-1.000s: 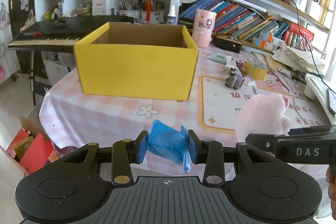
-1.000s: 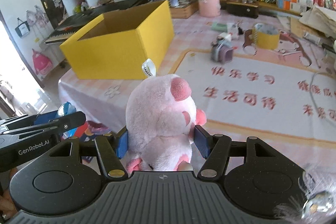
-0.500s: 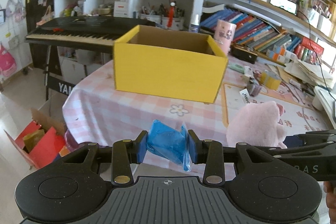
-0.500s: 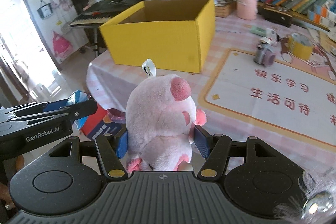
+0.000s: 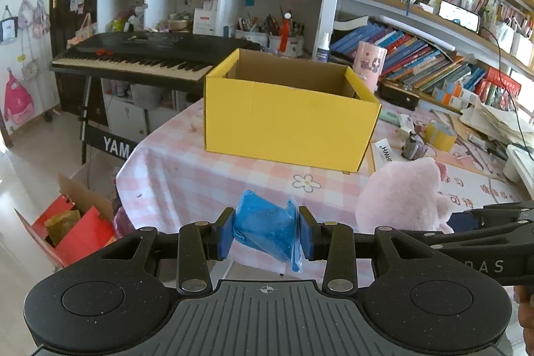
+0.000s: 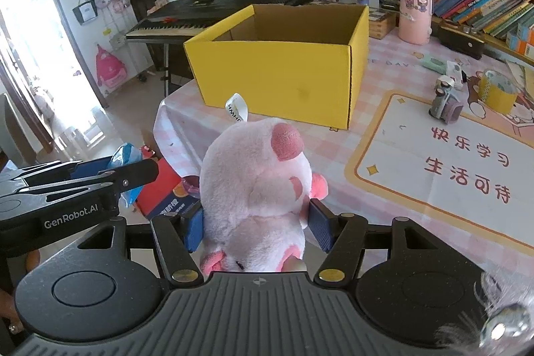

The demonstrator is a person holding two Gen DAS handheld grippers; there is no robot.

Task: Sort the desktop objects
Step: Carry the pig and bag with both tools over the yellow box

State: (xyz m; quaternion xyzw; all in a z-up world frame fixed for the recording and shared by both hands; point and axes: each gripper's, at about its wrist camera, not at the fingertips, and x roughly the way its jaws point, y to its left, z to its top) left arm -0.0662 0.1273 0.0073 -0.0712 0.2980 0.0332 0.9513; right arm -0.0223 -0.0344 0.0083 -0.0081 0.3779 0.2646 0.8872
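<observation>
**Both grippers loaded; box not yet filled**

Left wrist view: your left gripper (image 5: 266,234) pinches a blue packet (image 5: 267,231) between its pads. The yellow box (image 5: 290,119) stands open at 12 o'clock on the checked tablecloth (image 5: 187,175), well apart from the packet. No contents show inside the box.

Right wrist view: your right gripper (image 6: 257,227) clamps a pink plush toy (image 6: 255,186) at its sides. The box lies at 12 o'clock. A roll of tape (image 6: 499,89) and a small grey item (image 6: 445,104) remain at 2 o'clock, apparently unsorted.
</observation>
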